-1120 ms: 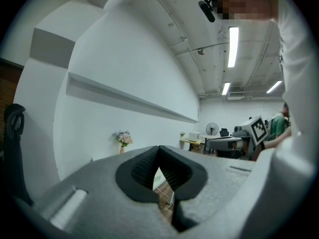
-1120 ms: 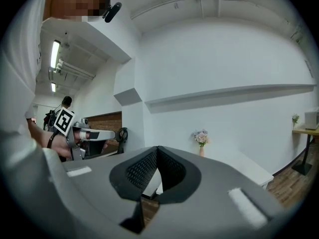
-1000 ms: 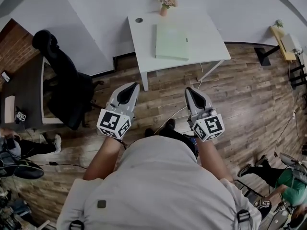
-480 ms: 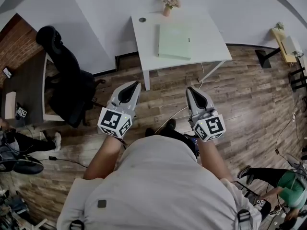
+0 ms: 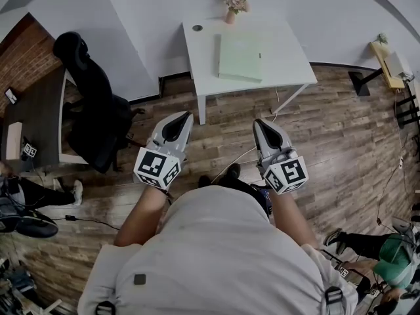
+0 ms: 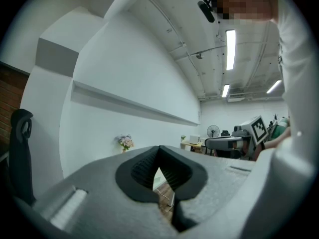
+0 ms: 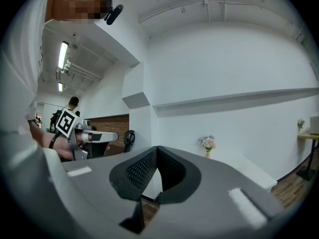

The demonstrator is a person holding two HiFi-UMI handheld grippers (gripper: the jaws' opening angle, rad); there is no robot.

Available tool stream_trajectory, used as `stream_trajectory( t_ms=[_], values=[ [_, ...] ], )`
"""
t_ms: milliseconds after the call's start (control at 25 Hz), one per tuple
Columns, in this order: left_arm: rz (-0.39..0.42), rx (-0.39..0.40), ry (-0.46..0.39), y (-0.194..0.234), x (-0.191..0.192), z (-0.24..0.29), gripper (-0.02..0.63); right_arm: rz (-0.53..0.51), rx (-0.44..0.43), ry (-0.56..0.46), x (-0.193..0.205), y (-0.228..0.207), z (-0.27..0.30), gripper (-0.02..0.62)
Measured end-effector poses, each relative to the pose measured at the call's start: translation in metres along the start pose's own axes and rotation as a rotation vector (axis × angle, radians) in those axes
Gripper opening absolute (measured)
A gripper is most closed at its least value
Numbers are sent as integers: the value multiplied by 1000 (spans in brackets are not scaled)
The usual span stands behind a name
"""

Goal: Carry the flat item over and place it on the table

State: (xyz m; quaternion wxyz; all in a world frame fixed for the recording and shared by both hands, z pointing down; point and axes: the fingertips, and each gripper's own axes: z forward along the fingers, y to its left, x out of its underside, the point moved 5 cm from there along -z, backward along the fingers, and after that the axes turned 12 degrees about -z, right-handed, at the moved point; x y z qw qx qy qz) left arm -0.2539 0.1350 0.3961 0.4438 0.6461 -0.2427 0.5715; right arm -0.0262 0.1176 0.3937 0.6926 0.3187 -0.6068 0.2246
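I hold my left gripper [image 5: 182, 117] and my right gripper [image 5: 260, 124] side by side in front of my chest, both pointing forward over the brown wood-plank floor [image 5: 341, 130]. In the left gripper view my 2 grey jaws are pressed together at their tips, with nothing between the black ribbed pads [image 6: 143, 171]. In the right gripper view the 2 jaws are likewise closed tip to tip and empty.

The pale green flat rectangular item [image 5: 240, 56] lies on the white rectangular table [image 5: 283, 51] ahead of me, near the middle of its top and well apart from both grippers. Beyond it, at the table's far edge by the white wall, stands a small vase of pink and lilac flowers [image 5: 231, 5]. A small round grey hole [image 5: 197, 27] sits near the far left corner of the tabletop.

To my left a black office chair [image 5: 92, 110] stands beside a dark desk [image 5: 33, 120]. A person in a green top [image 5: 397, 258] shows at the lower right of the head view.
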Motion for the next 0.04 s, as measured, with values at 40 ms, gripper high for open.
stream_trajectory(
  t_ms=[40],
  values=[
    [0, -1, 0, 0, 0, -2, 0, 0, -4, -2, -1, 3, 0, 9]
  ],
)
